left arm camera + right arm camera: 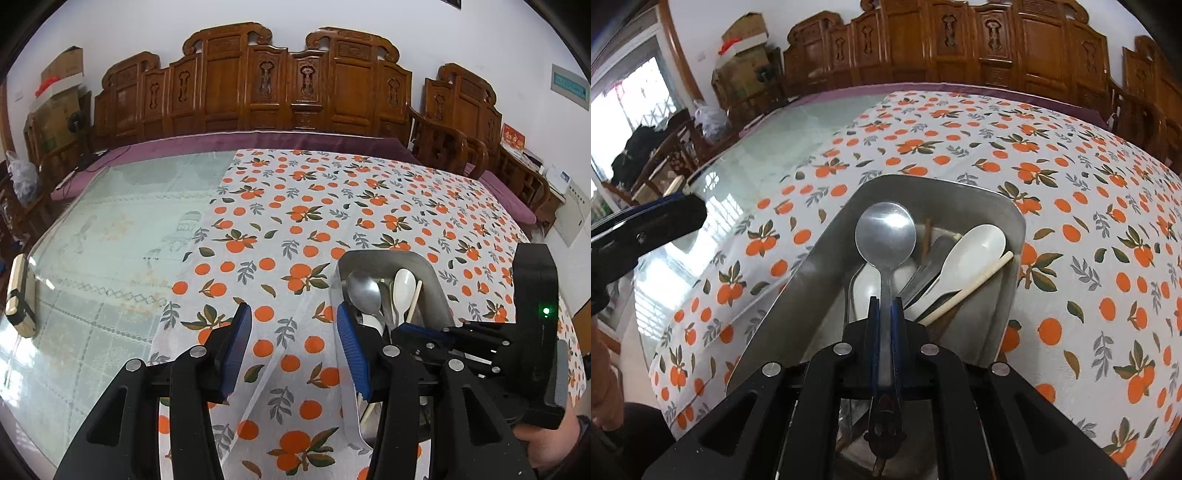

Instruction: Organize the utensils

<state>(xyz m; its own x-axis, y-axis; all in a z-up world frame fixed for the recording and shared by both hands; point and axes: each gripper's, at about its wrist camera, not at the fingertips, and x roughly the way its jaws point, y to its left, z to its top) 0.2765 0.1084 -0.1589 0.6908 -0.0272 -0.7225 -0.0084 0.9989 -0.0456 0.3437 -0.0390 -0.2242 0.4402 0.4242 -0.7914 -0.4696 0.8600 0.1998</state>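
Note:
A steel tray [827, 254] on the orange-print cloth holds several utensils: white plastic spoons [971, 247], a pale chopstick [975, 284] and metal pieces. My right gripper [885, 302] is shut on the handle of a metal spoon [885, 232], bowl pointing away over the tray. In the left wrist view the tray [432, 273], the metal spoon [364, 290] and the right gripper's body [461, 339] sit at right. My left gripper [293, 321] is open and empty over the cloth, just left of the tray.
The orange-print cloth [314, 206] covers the right part of a glass-topped table [110, 236]. A small wooden block [18, 291] lies at the table's left edge. Carved wooden benches [258, 85] line the far wall. The left gripper's finger [650, 225] shows at left.

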